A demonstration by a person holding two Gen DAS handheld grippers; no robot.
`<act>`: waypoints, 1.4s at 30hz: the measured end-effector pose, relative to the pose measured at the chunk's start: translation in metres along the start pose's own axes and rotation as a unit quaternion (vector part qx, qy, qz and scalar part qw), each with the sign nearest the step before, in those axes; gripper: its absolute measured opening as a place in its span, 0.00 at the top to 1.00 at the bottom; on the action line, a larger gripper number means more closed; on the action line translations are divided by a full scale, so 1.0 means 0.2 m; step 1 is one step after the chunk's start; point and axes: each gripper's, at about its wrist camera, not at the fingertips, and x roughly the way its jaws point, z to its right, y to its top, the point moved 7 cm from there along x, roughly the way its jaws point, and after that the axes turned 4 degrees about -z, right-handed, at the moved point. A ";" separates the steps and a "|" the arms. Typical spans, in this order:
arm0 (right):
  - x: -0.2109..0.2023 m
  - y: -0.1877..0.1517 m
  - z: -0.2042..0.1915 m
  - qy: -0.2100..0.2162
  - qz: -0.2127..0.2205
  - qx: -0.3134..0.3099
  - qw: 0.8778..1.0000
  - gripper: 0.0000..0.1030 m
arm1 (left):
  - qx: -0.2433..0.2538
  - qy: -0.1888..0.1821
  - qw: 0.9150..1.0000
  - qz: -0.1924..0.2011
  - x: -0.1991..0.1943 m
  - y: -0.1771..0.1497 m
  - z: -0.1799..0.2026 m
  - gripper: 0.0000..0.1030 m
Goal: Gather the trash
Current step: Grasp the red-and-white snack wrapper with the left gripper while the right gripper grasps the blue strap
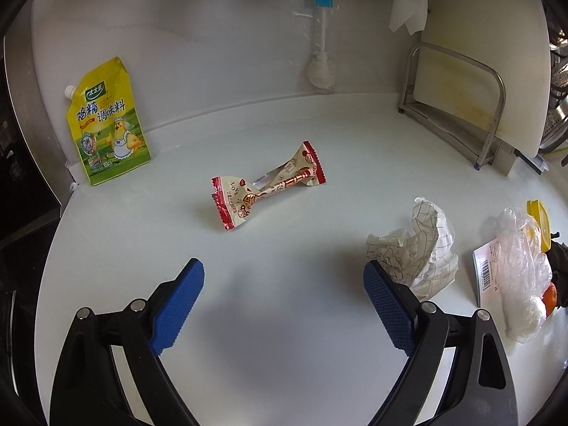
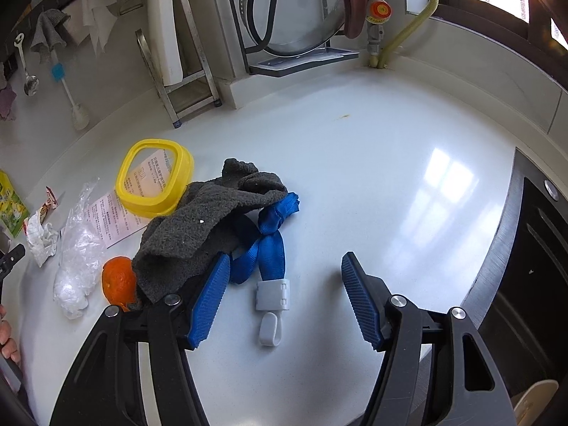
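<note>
A crumpled red-and-cream snack wrapper [image 1: 268, 186] lies on the white counter, ahead of my left gripper [image 1: 284, 277], which stands open and empty. A crumpled checked paper [image 1: 419, 248] lies just beyond the right fingertip [image 1: 376, 280]. Further right lie a clear plastic bag [image 1: 522, 266] and a printed label [image 1: 488, 269]. In the right wrist view my right gripper [image 2: 285, 269] is open over a blue strap [image 2: 269, 245] with a white clip [image 2: 272, 296]. A dark grey cloth [image 2: 202, 227] lies against its left finger [image 2: 209, 301]. Orange peel [image 2: 119, 278] and the plastic bag [image 2: 76, 269] lie to its left.
A yellow seasoning pouch [image 1: 108, 124] leans at the back left wall. A cutting board in a metal rack [image 1: 461, 113] stands at back right; a brush [image 1: 321, 53] hangs on the wall. A yellow lid [image 2: 154, 177] lies behind the cloth. A black stove edge [image 2: 525, 266] borders the right.
</note>
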 end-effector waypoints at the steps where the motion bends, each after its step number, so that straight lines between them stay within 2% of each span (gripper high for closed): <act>1: 0.01 0.01 0.00 0.000 0.000 0.000 1.000 0.39 | 0.000 0.001 1.000 0.001 0.00 0.01 0.00 0.12; 3: 0.01 0.01 0.00 -0.002 0.000 -0.002 1.000 0.39 | 0.000 0.008 1.000 0.006 0.01 0.02 -0.02 0.09; 6: 0.02 0.01 -0.02 -0.005 -0.001 -0.013 1.000 0.48 | -0.005 0.013 1.000 0.008 0.02 0.05 -0.05 0.09; 11: 0.01 -0.01 -0.08 -0.001 -0.003 -0.036 0.999 0.82 | -0.010 0.022 1.000 0.011 0.06 0.10 -0.09 0.09; 18: -0.02 -0.03 -0.08 0.024 -0.001 -0.026 0.999 0.82 | 0.039 0.029 0.998 0.031 0.11 0.19 -0.11 0.07; 21: -0.02 -0.04 -0.07 0.040 -0.004 -0.018 0.999 0.82 | 0.040 0.017 0.999 0.029 0.15 0.22 -0.13 0.07; 26: -0.03 -0.04 -0.08 0.062 -0.008 -0.008 0.998 0.82 | 0.038 -0.024 0.999 -0.002 0.26 0.26 -0.14 0.07; 33: -0.03 -0.04 -0.09 0.076 -0.012 -0.006 0.997 0.82 | 0.074 -0.022 0.997 -0.014 0.36 0.28 -0.12 0.07; 38: -0.03 -0.05 -0.09 0.087 -0.015 -0.003 0.996 0.82 | 0.076 -0.035 0.995 -0.050 0.44 0.27 -0.09 0.07; 41: -0.03 -0.05 -0.09 0.085 -0.014 -0.005 0.996 0.82 | 0.073 -0.037 0.995 -0.062 0.47 0.28 -0.08 0.10; 42: -0.03 -0.05 -0.09 0.085 -0.014 -0.005 0.996 0.82 | 0.073 -0.038 0.994 -0.066 0.48 0.28 -0.08 0.17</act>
